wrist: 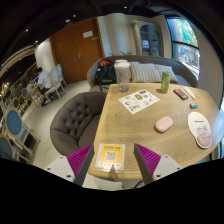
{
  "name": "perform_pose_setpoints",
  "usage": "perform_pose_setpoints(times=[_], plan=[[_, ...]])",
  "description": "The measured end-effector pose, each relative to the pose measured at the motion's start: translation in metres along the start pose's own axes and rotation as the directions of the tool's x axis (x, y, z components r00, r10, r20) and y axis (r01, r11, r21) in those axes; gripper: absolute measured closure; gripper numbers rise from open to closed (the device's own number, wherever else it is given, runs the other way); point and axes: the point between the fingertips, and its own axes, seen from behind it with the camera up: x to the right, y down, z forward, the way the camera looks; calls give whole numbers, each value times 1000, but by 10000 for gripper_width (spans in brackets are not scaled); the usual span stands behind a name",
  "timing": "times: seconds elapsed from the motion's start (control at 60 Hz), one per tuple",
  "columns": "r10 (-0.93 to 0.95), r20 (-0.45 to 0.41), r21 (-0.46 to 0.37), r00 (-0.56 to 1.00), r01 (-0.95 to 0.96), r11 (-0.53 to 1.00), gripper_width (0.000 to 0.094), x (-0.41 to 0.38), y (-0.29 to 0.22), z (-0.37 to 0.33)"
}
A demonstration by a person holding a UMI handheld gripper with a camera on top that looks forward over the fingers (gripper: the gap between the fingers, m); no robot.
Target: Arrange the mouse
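From my remote seat I read the gripper (111, 160) fingers spread apart, magenta pads (78, 158) grasping nothing; a small yellow-and-white card (108, 156) lies on the wooden table (125, 125) between them. The pink mouse (164, 124) rests beyond the right finger, well apart, near a round white pad (202, 128). Farther ahead: a printed sheet (139, 100), green can (165, 82), clear jug (122, 74); grey armchair (75, 115) beyond the left finger.
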Motion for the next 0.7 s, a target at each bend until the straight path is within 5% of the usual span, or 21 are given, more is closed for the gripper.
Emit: perform_pose_setpoints(times=[0.45,0.55,0.7], plan=[[87,-172,12,981,-86,996,107,173,15,80],[66,-149,-20,987,-70,997,109,194,21,104],[-17,-126,36,992,22,999,118,209,-10,131]])
